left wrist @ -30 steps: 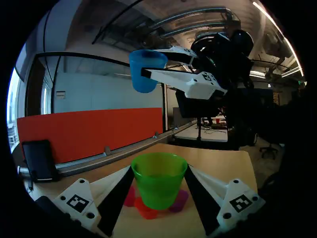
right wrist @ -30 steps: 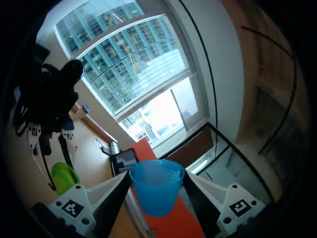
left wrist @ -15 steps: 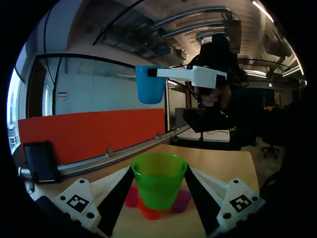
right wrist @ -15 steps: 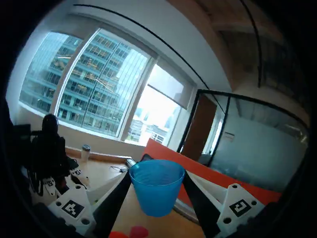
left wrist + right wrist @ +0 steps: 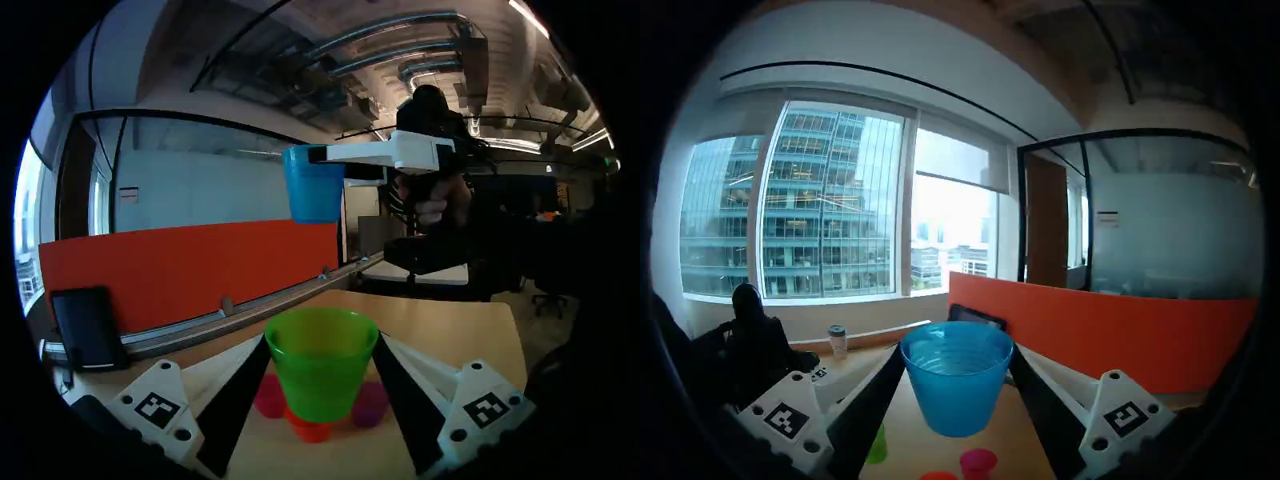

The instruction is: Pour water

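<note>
A green cup [image 5: 322, 364] stands upright between the fingers of my left gripper [image 5: 320, 352], which is shut on it just above the wooden table [image 5: 448, 328]. Higher up and farther off, a blue cup [image 5: 314, 186] hangs upright in my right gripper [image 5: 316, 160], held by a hand [image 5: 436, 200]. In the right gripper view the blue cup [image 5: 958, 384] sits clamped in that gripper [image 5: 958, 360], its mouth level. A sliver of the green cup [image 5: 878, 446] shows low on the left. I cannot tell whether either cup holds water.
Small magenta [image 5: 270, 396], red [image 5: 310, 428] and purple [image 5: 370, 404] cups stand on the table behind the green cup. An orange partition [image 5: 184, 264] runs along the far edge, with a dark tablet [image 5: 84, 324] leaning against it. A paper cup [image 5: 837, 340] stands by the window.
The right gripper has swung from a tilt back to level, so the blue cup now stands upright, a little lower and farther right. The green cup has stayed put.
</note>
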Tool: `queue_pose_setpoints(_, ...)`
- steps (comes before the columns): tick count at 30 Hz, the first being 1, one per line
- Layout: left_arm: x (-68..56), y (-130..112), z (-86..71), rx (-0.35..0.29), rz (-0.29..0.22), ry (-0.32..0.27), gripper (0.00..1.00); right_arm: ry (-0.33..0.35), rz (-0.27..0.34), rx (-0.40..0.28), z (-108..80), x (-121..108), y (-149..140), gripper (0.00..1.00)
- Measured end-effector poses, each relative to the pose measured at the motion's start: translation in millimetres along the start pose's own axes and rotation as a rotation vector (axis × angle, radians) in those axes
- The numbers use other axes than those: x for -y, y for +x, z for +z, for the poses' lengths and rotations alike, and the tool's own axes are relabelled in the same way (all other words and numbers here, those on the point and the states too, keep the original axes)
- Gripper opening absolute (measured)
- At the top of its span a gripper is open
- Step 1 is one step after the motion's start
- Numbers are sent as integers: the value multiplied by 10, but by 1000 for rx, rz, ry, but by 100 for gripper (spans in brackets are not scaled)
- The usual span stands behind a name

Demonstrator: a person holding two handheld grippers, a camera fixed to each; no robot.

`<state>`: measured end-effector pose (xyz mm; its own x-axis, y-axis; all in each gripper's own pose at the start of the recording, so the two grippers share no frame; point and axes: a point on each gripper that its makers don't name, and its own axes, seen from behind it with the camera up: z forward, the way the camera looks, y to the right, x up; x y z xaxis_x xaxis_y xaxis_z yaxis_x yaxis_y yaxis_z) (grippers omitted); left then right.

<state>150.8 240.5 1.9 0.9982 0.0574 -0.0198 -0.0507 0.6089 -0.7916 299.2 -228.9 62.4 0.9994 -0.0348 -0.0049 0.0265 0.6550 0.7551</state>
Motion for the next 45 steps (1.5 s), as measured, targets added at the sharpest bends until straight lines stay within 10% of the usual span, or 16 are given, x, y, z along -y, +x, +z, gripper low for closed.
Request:
queue_pose_setpoints(21, 343, -298, -121, 70, 15, 78, 87, -141, -22, 79, -497, -569, -694, 93)
queue_pose_setpoints(45, 339, -921, -47, 241, 9, 51, 87, -199, 17, 249, -884, -932, -1687, 94)
